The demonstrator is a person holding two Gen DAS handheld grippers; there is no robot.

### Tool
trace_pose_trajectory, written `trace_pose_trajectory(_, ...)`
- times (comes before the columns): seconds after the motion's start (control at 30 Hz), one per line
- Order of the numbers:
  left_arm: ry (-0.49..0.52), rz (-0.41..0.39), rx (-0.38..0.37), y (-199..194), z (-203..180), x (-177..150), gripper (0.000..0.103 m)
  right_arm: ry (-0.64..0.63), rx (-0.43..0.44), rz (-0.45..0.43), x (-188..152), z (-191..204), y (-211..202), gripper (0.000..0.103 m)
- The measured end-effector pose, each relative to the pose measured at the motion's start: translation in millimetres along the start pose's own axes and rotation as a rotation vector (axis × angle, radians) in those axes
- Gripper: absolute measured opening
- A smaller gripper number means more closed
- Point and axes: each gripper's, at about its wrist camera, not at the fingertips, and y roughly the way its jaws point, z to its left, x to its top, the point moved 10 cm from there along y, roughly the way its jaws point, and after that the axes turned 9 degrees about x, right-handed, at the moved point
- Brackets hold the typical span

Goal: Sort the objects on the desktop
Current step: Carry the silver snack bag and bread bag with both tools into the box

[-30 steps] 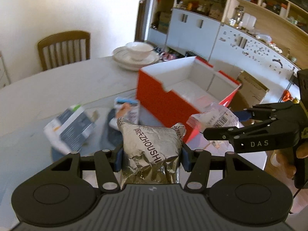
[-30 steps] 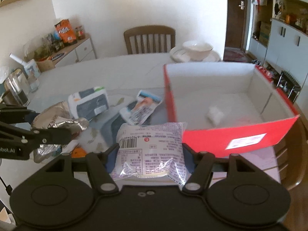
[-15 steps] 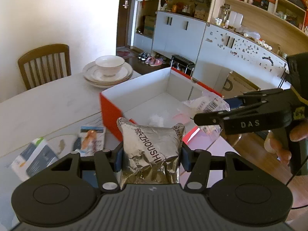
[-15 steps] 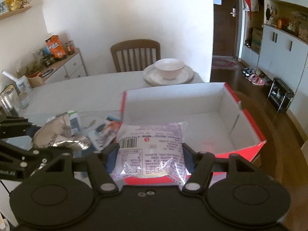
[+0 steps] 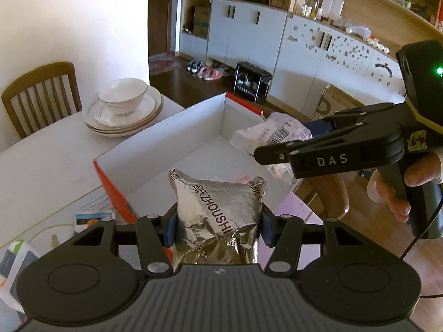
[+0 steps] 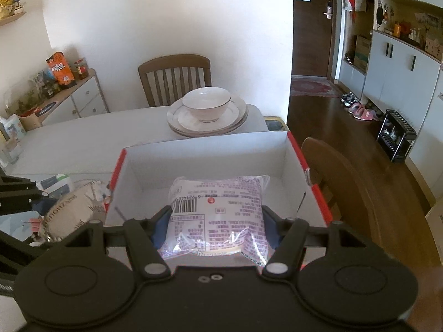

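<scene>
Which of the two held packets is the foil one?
The silver foil packet printed ZHOUSHI, clamped in the left hand-held gripper. The right hand-held gripper holds a clear packet with purple print and a barcode.

Silver foil packet (image 5: 218, 218): crinkled, printed "ZHOUSHI", held upright between the left gripper's (image 5: 217, 222) fingers above the near wall of the red box (image 5: 113, 188). Clear printed packet (image 6: 218, 215): barcode label facing up, clamped flat between the right gripper's (image 6: 217, 222) fingers over the box's near-right corner. The box is open-topped, white inside, and stands at the table's (image 5: 49, 160) edge.
</scene>
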Motion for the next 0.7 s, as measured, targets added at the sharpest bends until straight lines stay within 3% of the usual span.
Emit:
trace_pose_trajectory(0.3,-0.003,0.102,0.032,56,-3,14,0.055,0.000,-0.020,0.067,7,-29,45,0.066)
trace_pose_trajectory(0.7,0.031,0.242,0.069,113,-8,4,0.055,-0.003,-0.016,0.213,0,-38,112,0.066)
